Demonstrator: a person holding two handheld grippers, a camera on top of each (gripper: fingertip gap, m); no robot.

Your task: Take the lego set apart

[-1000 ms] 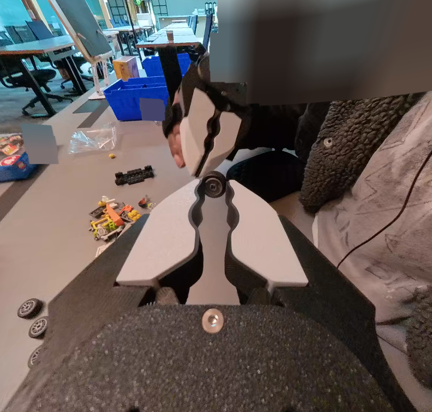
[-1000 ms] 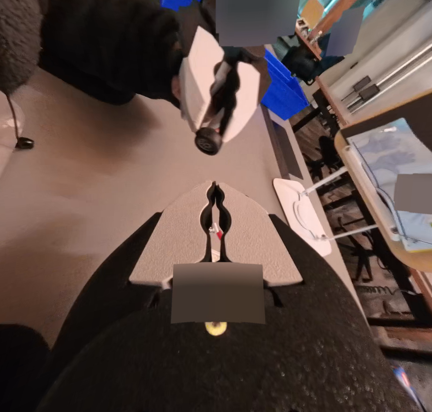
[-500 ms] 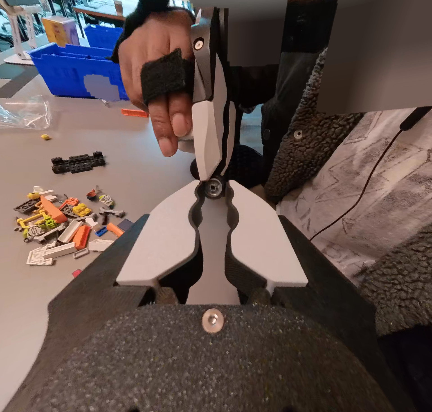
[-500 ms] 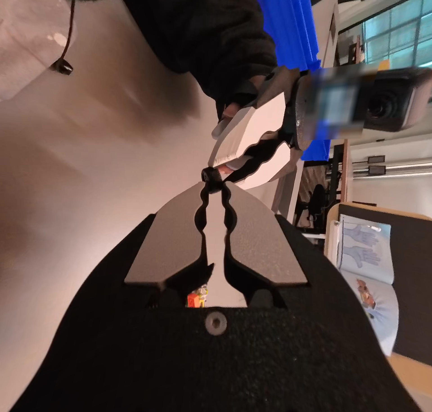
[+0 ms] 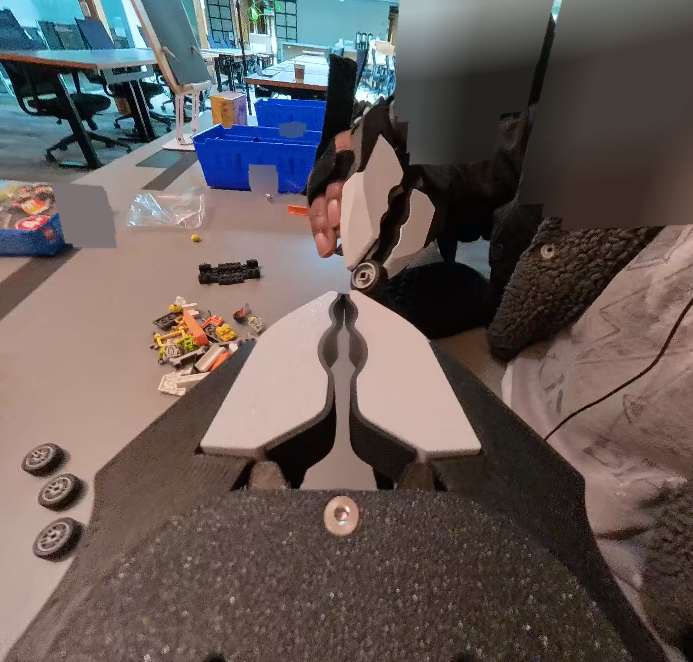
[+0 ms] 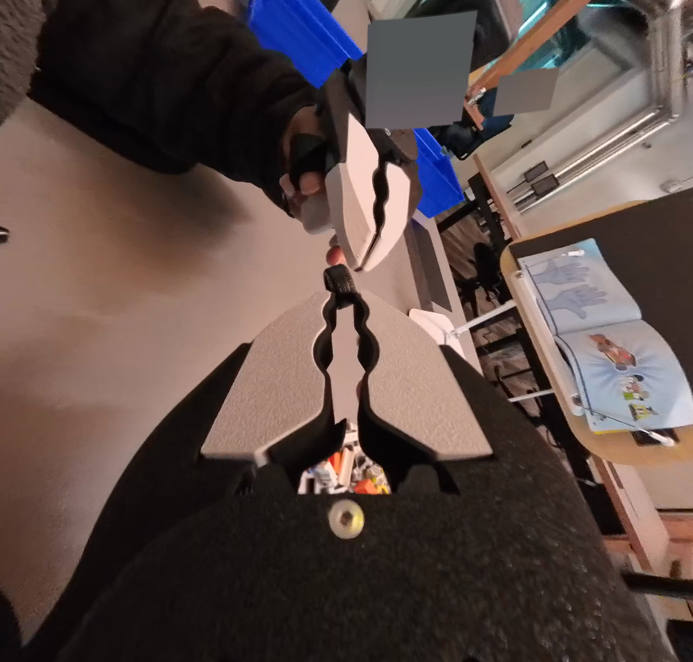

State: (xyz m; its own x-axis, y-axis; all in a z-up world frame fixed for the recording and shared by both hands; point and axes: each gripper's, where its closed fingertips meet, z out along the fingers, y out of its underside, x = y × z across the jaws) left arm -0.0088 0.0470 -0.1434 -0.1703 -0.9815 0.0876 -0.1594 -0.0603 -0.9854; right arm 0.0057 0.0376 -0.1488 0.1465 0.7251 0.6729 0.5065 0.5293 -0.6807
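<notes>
A small black wheel (image 5: 366, 278) with a grey hub is held above the table. Three more wheels (image 5: 52, 491) lie in a row. A black chassis (image 5: 228, 271) lies apart from a pile of coloured pieces (image 5: 195, 340).

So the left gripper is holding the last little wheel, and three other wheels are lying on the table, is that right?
Not quite: the right gripper holds the wheel, pinched at its fingertips in the right wrist view. The left gripper is shut and empty. Three other wheels do lie on the table.
</notes>
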